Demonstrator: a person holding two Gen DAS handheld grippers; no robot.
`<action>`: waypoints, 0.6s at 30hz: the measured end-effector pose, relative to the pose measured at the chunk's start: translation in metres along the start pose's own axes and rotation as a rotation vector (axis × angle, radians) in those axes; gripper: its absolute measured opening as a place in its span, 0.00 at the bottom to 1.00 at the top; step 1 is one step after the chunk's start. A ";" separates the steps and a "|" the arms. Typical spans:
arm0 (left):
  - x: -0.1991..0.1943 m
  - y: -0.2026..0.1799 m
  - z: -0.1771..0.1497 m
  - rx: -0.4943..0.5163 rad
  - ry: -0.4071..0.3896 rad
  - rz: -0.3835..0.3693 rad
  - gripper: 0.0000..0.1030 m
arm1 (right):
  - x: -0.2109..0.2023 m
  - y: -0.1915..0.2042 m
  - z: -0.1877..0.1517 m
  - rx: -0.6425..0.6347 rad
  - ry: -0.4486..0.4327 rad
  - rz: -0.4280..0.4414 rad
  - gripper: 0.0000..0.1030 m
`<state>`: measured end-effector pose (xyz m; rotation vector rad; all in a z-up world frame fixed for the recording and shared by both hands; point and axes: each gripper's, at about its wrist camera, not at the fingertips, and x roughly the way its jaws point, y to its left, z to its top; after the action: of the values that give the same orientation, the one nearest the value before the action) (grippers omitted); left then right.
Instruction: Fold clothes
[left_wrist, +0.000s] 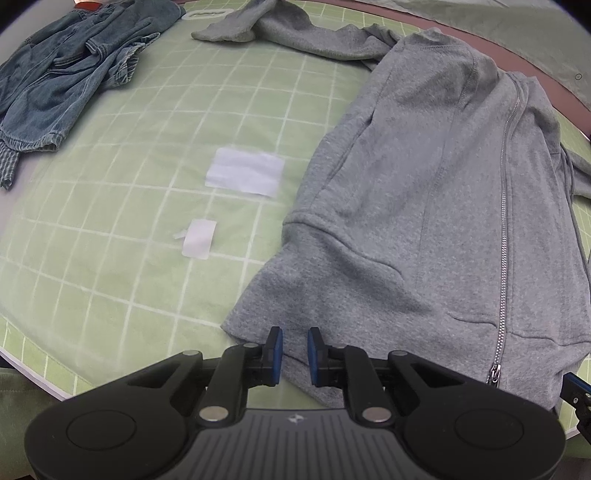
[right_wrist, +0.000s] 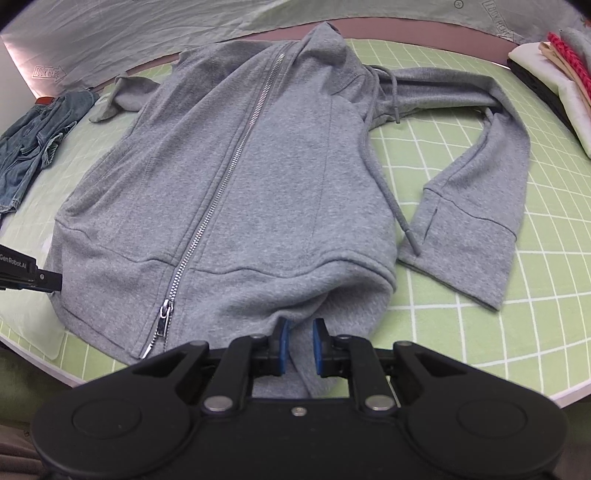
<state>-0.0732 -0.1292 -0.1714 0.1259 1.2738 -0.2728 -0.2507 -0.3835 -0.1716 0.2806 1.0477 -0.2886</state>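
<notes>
While one grey hoodie (right_wrist: 236, 177) lies zipped and face up across the green grid mat (right_wrist: 498, 332), two grippers pinch its bottom hem: the left gripper (left_wrist: 295, 343) at seven o'clock, the right gripper (right_wrist: 299, 332) at six. One heap of denim (left_wrist: 62, 70) sits at ten o'clock, two white paper scraps (left_wrist: 243, 173) lie beside the hoodie, and one stack of folded clothes (right_wrist: 554, 74) rests at two o'clock.
</notes>
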 end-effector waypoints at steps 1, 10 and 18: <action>0.000 0.000 0.001 0.003 0.001 0.000 0.16 | 0.002 0.000 0.000 0.001 0.009 -0.008 0.18; 0.000 0.000 0.003 0.019 0.003 -0.007 0.16 | 0.011 0.000 0.002 0.033 0.049 -0.048 0.17; 0.000 0.002 0.004 0.025 0.005 -0.016 0.16 | -0.001 -0.004 -0.001 0.057 0.022 -0.133 0.00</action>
<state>-0.0685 -0.1283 -0.1703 0.1381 1.2766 -0.3022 -0.2535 -0.3867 -0.1719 0.2659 1.0835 -0.4361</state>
